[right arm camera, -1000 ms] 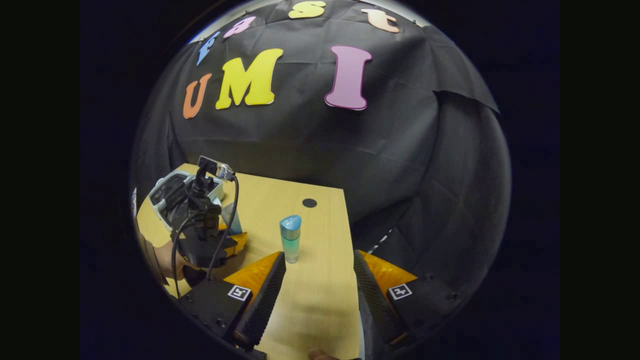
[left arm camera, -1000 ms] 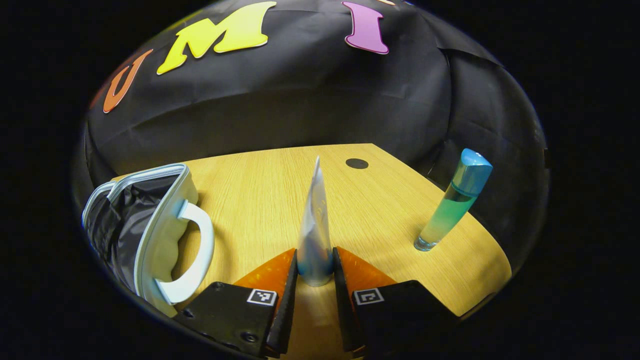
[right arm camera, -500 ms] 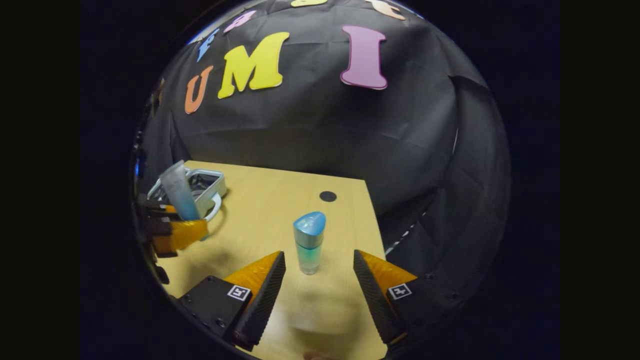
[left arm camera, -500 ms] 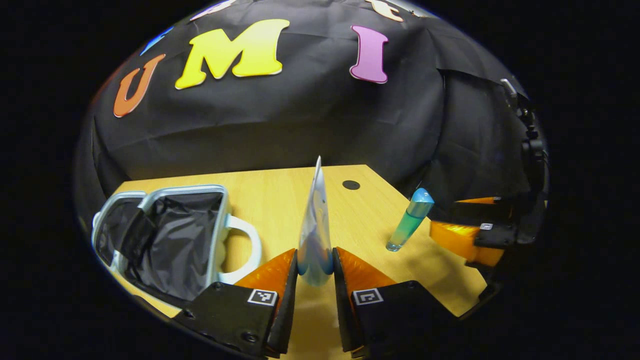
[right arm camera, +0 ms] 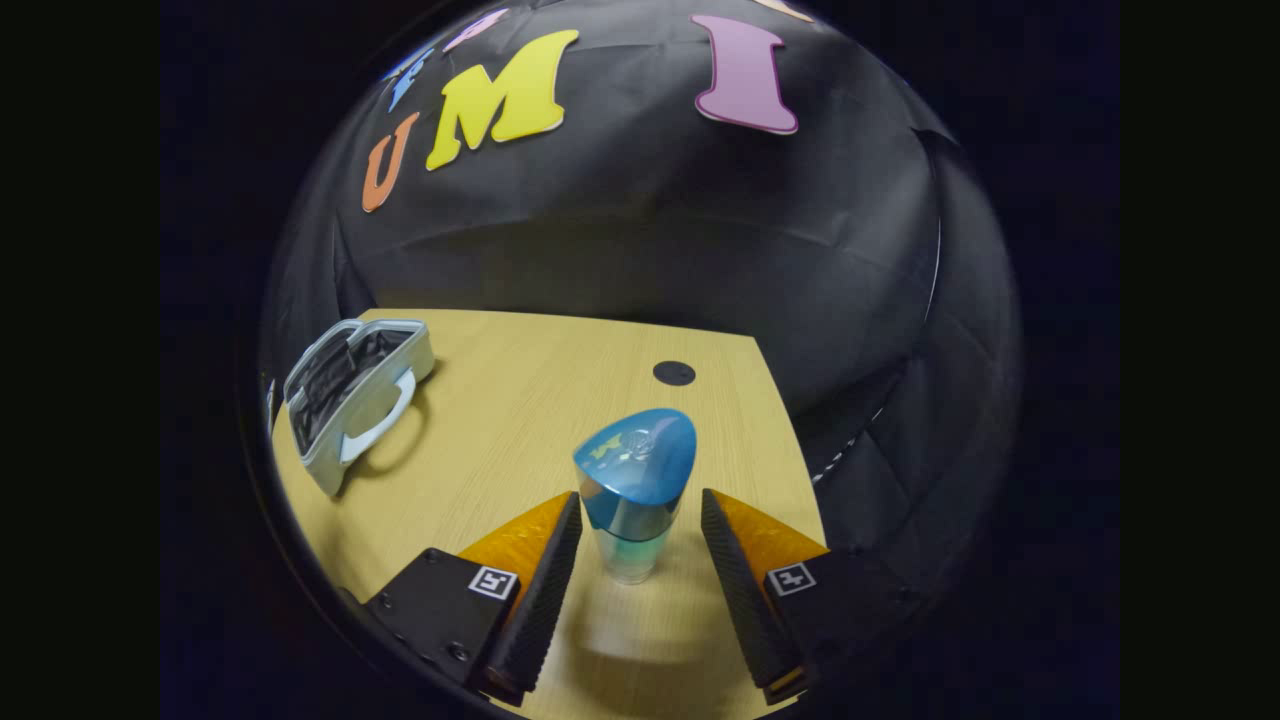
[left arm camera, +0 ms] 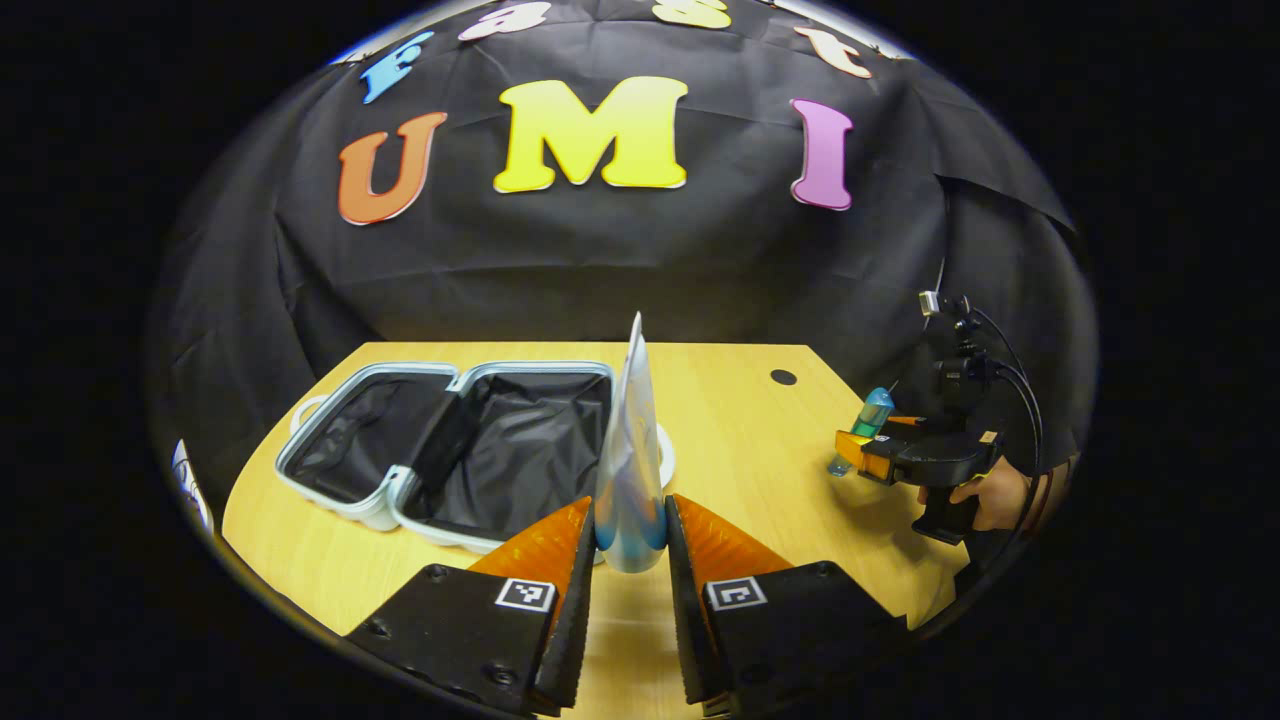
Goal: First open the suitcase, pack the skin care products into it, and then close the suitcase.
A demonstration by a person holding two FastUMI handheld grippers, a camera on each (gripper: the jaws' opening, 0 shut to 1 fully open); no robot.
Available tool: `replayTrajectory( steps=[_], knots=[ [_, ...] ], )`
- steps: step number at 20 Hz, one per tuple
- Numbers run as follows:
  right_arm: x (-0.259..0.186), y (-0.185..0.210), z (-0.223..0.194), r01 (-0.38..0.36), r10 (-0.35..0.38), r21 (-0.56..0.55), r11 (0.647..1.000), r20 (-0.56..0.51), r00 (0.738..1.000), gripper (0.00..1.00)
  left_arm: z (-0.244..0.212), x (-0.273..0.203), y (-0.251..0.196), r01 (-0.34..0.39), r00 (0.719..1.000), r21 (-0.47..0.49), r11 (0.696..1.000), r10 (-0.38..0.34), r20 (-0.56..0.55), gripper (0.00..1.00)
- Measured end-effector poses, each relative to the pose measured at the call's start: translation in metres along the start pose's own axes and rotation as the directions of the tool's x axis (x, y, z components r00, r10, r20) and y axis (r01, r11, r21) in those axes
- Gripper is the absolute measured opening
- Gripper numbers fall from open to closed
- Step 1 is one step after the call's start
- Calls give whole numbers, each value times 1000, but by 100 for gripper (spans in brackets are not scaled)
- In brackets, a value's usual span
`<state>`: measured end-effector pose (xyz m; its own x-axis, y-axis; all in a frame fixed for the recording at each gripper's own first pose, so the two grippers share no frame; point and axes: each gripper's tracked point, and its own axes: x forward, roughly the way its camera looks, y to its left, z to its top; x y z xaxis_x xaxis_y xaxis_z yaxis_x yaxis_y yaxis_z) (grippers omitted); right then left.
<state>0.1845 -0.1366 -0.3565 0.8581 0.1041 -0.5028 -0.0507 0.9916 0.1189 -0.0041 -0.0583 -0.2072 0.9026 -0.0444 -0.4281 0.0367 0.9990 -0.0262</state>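
Tube (left arm camera: pixel 630 450) clamped upright between the left gripper (left arm camera: pixel 630 535) jaws, crimped end up, long axis vertical, cap end down at the fingertips. Suitcase (left arm camera: pixel 450 445) lies open flat on the worktop (left arm camera: pixel 740 440) at about 10–11 o'clock from those jaws in the left gripper view, both black-lined halves facing up, the nearer half just beyond and left of the tube. Judgement: the coming move for this hand is a short carry toward 11 o'clock and a lowering into the near half; the case rim is the only edge to pass over, and the room above the lining looks free. In the right gripper view, the right gripper (right arm camera: pixel 632 545) stands with jaws apart on either side of the bottle (right arm camera: pixel 633 500), which stands upright on the worktop, blue cap up, long axis vertical; gaps show on both sides, so no contact yet. Judgement: closing squarely on the body below the cap is what that grasp needs; the bottle is tall and could tip if one finger arrives first. Farther off at 3 o'clock in the left gripper view, a hand (left arm camera: pixel 985 495) holds the right gripper near the worktop's right edge. Dark grommet (right arm camera: pixel 674 373) beyond, near the far edge.
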Motion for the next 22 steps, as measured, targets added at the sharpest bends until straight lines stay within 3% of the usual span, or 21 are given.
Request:
replayTrajectory(
  steps=[2, 3, 5, 7, 14, 19, 22],
  knots=[
    [3, 5, -1, 10, -10, 2, 1000, -3, 1000, 67, -6, -14, 20, -24, 1000, -26, 999, 24, -13, 41],
    [6, 3, 0, 30, -30, -1, 1000, -1, 1000, 55, -8, -21, 30, -43, 999, -35, 998, 43, -15, 41],
    [5, 10, 0, 24, -24, 22, 999, -10, 1000, 45, -6, -27, 44, -62, 998, -44, 997, 62, -13, 41],
    [-2, 15, -2, 27, -26, 19, 999, -21, 999, 41, -1, -28, 58, -75, 997, -36, 997, 75, -6, 41],
    [-83, 49, 27, -6, 6, 46, 999, 8, 1000, 42, 14, 1, 109, -96, 994, -21, 995, 95, -52, 41],
    [-155, 81, 51, -31, 26, 77, 997, 63, 998, 42, 0, 67, 138, -70, 985, 20, 997, 72, -155, 41],
    [-188, 94, 51, -9, 3, 70, 997, 88, 996, 42, -12, 109, 148, -51, 976, 40, 998, 59, -209, 41]
  ],
)
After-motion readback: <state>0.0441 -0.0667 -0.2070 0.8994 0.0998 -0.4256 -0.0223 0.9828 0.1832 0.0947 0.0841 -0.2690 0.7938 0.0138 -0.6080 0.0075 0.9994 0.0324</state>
